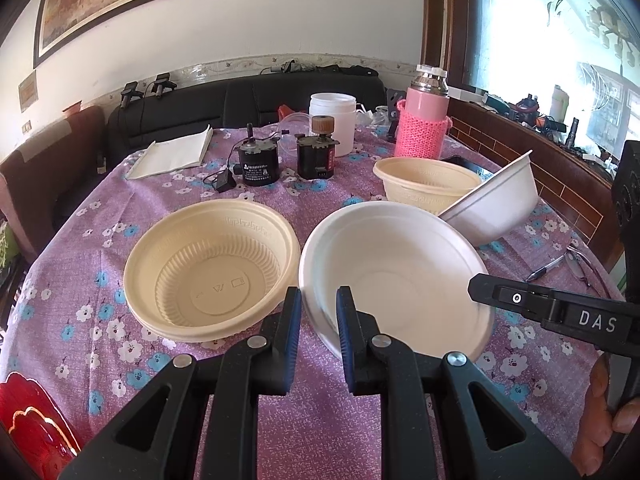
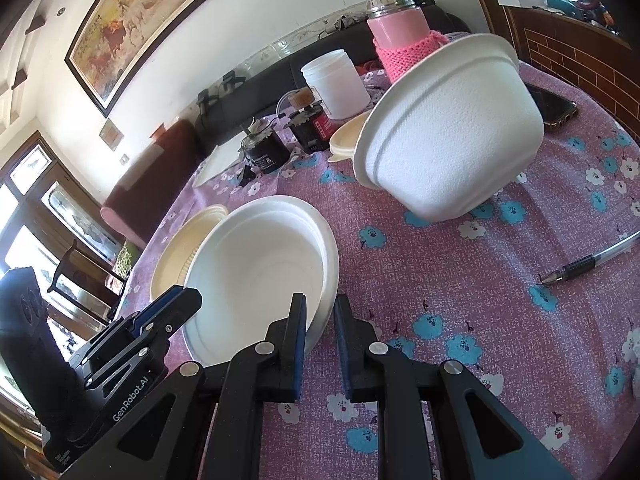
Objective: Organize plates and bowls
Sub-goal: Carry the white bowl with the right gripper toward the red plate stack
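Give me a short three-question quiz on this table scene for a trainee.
1. True or false: the deep white bowl stands upright.
2. What do the left hand-held gripper and the right hand-held gripper clamp? A cream bowl, B shallow white bowl, C pen.
3. What colour is the knitted sleeve on the flask?
Key: 1 false, it is tilted; 2 B; 3 pink.

Left claw (image 1: 319,300) and right claw (image 2: 320,306) both pinched nearly closed, tilted downward.
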A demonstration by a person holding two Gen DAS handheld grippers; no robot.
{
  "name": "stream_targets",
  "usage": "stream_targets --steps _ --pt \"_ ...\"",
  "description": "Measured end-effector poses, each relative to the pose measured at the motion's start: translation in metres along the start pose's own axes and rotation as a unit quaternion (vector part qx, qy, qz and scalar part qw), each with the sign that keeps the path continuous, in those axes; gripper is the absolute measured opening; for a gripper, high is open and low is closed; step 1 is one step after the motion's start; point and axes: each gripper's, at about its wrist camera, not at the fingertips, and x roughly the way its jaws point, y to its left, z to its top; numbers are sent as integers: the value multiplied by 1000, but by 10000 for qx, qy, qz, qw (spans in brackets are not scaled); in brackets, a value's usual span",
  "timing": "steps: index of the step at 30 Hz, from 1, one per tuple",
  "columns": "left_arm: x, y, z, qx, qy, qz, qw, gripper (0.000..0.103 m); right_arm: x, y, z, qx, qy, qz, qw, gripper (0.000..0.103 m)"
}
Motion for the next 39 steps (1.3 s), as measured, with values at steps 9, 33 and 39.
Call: stream_targets --steps 9,33,39 --pt "-30 -11 7 91 -137 205 9997 17 -21 4 -1 119 -126 112 9998 15" --pt "-139 33 -43 -251 -557 435 9972 20 -77 96 -62 -623 -205 367 9972 16" --pt "-150 51 -51 -391 -616 458 9963 20 -70 115 -69 -748 -109 357 9965 16"
